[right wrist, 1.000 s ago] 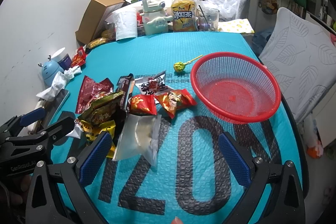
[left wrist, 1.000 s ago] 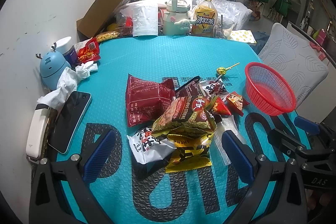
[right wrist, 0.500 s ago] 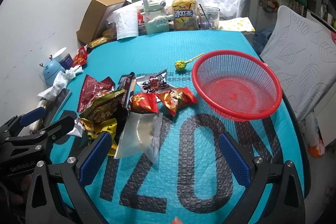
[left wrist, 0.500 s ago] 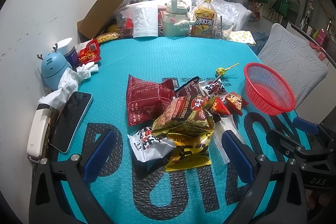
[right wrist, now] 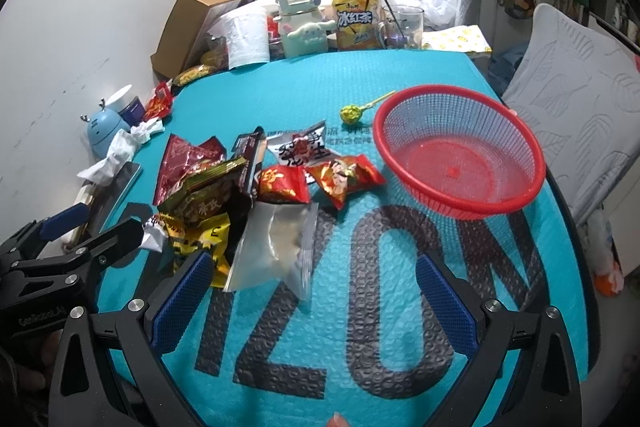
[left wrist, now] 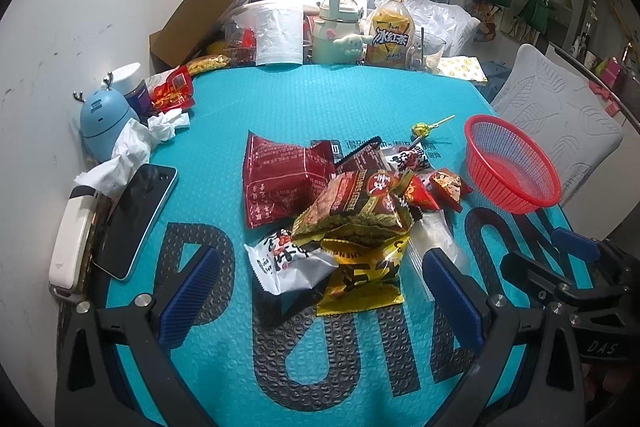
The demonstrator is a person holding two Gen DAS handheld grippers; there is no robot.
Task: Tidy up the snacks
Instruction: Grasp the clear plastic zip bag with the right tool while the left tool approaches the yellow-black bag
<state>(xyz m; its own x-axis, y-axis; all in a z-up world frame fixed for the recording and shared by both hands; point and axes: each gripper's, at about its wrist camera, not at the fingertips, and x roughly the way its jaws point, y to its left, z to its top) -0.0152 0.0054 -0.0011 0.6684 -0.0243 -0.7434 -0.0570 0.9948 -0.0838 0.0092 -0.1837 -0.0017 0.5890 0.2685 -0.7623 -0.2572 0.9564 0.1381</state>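
A heap of snack packets lies mid-table: a dark red bag [left wrist: 286,183], a brown-green bag [left wrist: 356,211], a yellow packet [left wrist: 362,277], a white packet [left wrist: 286,261], small red packets [right wrist: 284,185] and a clear zip bag [right wrist: 276,247]. A lollipop [right wrist: 352,111] lies beyond them. An empty red mesh basket [right wrist: 460,151] stands to the right, also in the left wrist view [left wrist: 510,167]. My left gripper [left wrist: 316,291] is open just before the heap. My right gripper [right wrist: 312,291] is open, near the zip bag.
On the teal mat's left edge lie a phone [left wrist: 136,219], a white device [left wrist: 70,235], crumpled tissue [left wrist: 132,147] and a blue humidifier [left wrist: 102,123]. At the back stand a cardboard box [left wrist: 196,15], a kettle [left wrist: 336,27], a tea bottle [left wrist: 390,31] and a glass [left wrist: 424,53]. A cushioned chair [right wrist: 576,91] stands right.
Both grippers have drifted slightly back from the table; the heap and basket sit a little farther up in view. Nothing was taken hold of.
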